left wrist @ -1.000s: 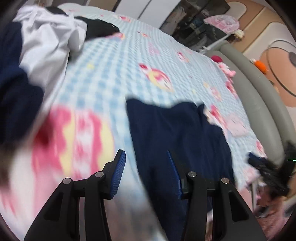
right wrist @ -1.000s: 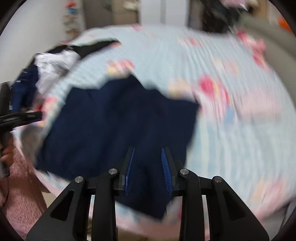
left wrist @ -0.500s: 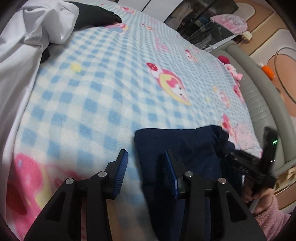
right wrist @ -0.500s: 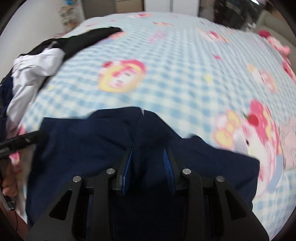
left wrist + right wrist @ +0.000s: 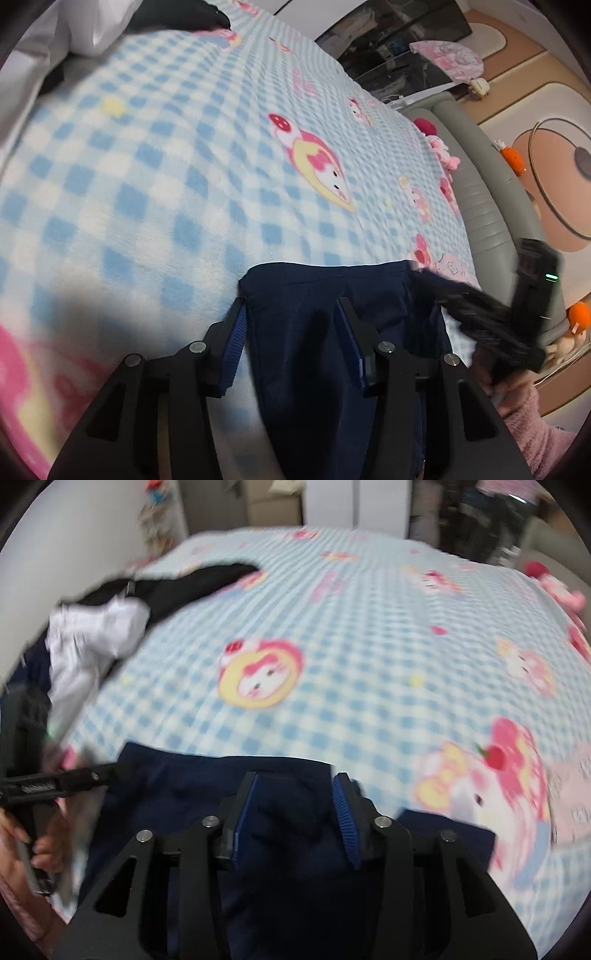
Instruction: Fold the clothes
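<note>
This is a bedroom in a home, likely a child's. A bed fills both views, spread with a fleecy blue-and-white checked blanket (image 5: 155, 192) printed with pink cartoon cats. At 10 o'clock in the right wrist view a heap of loose clothes (image 5: 99, 638), white, black and navy, lies on the blanket. At 3 o'clock in the left wrist view a padded grey bed frame (image 5: 487, 206) curves along the mattress edge, with small plush toys (image 5: 443, 151) tucked against it. Beyond it, at 2 o'clock, lies a peach play mat (image 5: 554, 122) with rounded shapes. At 12 o'clock in the right wrist view stand white wardrobe doors (image 5: 354, 502).
</note>
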Demonstrator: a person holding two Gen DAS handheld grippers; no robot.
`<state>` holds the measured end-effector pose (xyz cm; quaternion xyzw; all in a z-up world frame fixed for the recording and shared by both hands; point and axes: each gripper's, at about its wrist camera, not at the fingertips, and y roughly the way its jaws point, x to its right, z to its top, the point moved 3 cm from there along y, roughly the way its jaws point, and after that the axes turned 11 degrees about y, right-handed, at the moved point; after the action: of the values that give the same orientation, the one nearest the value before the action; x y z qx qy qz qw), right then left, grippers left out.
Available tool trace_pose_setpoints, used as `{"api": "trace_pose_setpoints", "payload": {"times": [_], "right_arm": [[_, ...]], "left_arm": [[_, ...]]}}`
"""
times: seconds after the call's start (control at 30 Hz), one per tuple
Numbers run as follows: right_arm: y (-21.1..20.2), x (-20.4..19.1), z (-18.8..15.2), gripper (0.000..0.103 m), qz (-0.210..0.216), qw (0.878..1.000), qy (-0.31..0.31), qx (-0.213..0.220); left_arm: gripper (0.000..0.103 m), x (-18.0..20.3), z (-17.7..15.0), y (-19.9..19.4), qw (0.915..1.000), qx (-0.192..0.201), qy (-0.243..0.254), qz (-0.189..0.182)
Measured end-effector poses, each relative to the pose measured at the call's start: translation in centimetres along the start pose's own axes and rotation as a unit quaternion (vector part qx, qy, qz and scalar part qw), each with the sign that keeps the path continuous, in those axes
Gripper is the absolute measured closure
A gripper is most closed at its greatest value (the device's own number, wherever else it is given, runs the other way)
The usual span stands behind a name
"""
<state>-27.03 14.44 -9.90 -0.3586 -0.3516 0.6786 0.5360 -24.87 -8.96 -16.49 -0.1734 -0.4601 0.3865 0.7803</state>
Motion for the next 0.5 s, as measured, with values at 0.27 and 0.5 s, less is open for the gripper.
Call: {"api": "trace_pose_setpoints", "payload": {"times": [0.27, 0.5], "right_arm": [[-1.6, -0.6, 0.8, 0.1, 0.072, 0.996, 0.013, 0.042], [-0.4, -1.2, 1.8, 0.1, 0.068, 0.997, 0.013, 0.033]], "left_arm": [[0.095, 3.5, 1.6, -5.0, 0.9876, 0.052, 0.105, 0.105], [0.054, 2.1, 0.0, -5.0, 0.9827, -0.002, 0.116, 0.144]]}}
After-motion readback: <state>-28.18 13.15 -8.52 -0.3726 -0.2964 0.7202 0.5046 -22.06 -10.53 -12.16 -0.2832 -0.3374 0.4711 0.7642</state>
